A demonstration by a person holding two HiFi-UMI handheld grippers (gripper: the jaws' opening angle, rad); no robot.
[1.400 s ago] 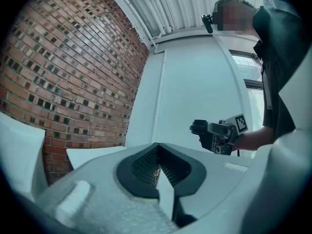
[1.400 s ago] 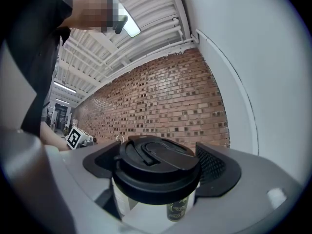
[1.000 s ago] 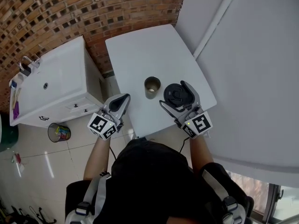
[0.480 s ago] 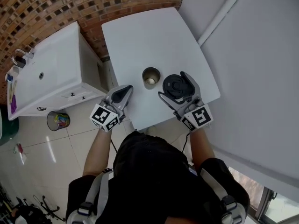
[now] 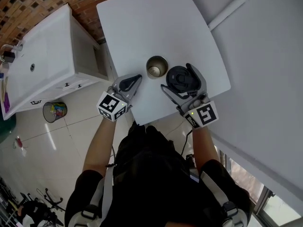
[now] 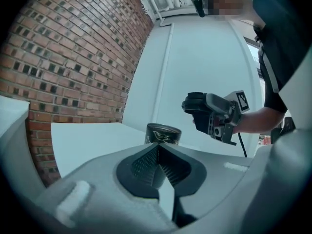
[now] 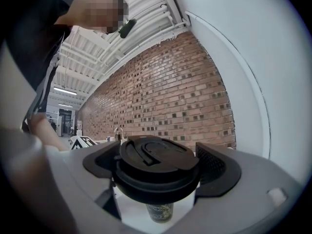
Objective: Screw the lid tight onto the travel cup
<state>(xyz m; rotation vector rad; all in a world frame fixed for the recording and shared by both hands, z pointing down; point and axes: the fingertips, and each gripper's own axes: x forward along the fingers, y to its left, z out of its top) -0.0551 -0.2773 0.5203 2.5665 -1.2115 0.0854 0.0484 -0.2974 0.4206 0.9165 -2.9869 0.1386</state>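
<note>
Overhead alone showed the travel cup's (image 5: 156,66) open mouth, left of the black lid (image 5: 181,77) my right claw (image 5: 177,79) clutched; my left claw (image 5: 136,78), clenched empty, had drawn nearer.

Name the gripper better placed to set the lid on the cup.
Right: the right gripper holds the lid beside the open cup; the left gripper is shut and empty.

The left gripper (image 5: 138,78) is moving forward over the near edge of the counter (image 5: 142,22), drawing nearer to the open travel cup (image 5: 156,66) from its left side.
</note>
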